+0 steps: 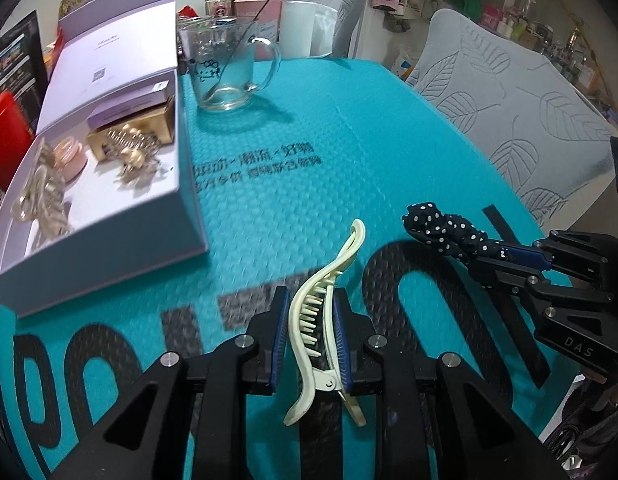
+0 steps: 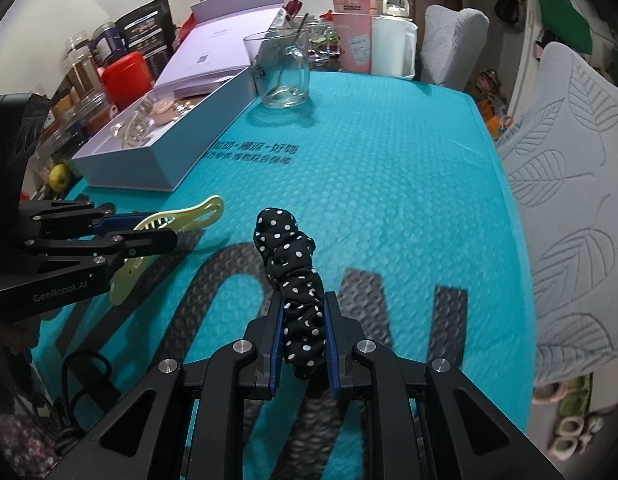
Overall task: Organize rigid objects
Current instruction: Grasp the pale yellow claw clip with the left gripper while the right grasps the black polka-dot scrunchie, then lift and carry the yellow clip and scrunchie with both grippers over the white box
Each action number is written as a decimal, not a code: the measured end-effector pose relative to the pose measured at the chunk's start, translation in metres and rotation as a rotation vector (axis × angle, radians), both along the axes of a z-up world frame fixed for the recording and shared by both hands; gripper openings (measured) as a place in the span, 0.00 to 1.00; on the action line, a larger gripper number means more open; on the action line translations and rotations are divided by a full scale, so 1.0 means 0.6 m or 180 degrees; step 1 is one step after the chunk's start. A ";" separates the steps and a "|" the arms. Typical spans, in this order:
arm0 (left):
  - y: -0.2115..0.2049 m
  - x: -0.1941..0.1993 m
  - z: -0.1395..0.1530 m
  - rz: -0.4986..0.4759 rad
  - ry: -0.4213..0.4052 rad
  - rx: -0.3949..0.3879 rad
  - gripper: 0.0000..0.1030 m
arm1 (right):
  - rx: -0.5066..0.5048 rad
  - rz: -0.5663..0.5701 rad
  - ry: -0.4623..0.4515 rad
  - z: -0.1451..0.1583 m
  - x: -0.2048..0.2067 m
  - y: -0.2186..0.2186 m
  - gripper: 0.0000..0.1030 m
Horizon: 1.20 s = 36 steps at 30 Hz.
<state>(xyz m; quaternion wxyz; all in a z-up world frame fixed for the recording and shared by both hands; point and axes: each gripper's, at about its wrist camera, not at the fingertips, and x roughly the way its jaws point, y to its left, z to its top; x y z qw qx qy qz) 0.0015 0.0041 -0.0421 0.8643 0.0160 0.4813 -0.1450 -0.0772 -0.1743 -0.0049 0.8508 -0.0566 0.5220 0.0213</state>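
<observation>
Box (image 1: 109,216) at left of frame already holds several clips; L gripper (image 1: 311,332) clamped on cream hair clip (image 1: 329,280), R gripper (image 2: 303,334) pinching dotted scrunchie (image 2: 293,264), both above teal mat (image 1: 349,140); neither boxed yet.

Mat lettering (image 1: 265,168) blurred; box (image 1: 109,216) corner cropped (left edge)

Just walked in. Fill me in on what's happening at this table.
A person is tidying hair accessories with a handheld gripper in each hand. The left gripper is shut on a cream hair clip, and the right gripper is shut on a black polka-dot scrunchie; both are held above the teal table cover. An open white box at the left already holds other clips and small items. A glass mug stands beside it.
</observation>
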 end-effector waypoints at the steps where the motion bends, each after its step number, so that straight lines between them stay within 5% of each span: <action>1: 0.002 -0.003 -0.002 0.0011 0.0009 0.0006 0.21 | 0.0012 -0.0007 0.0007 -0.002 -0.003 0.003 0.17; 10: 0.018 -0.018 -0.018 0.0017 0.0126 -0.0014 0.21 | -0.0015 0.0009 0.0030 -0.015 -0.022 0.022 0.20; 14: 0.023 -0.019 -0.021 0.0052 0.0129 -0.0079 0.21 | -0.0095 0.0026 0.0040 -0.021 -0.017 0.026 0.35; 27: 0.026 -0.031 -0.022 0.0000 0.0105 -0.0036 0.21 | -0.0132 -0.0029 0.0040 -0.035 -0.006 0.041 0.46; 29: 0.028 -0.032 -0.022 0.0011 0.0135 -0.0049 0.21 | -0.0172 -0.0048 0.0030 -0.035 -0.006 0.044 0.42; 32: 0.041 -0.037 -0.021 0.0074 0.0145 -0.0178 0.21 | -0.0254 -0.0047 -0.0006 -0.035 -0.010 0.049 0.20; 36: 0.053 -0.042 -0.021 0.0119 0.0124 -0.0269 0.21 | -0.0220 -0.0069 -0.0020 -0.036 -0.012 0.053 0.16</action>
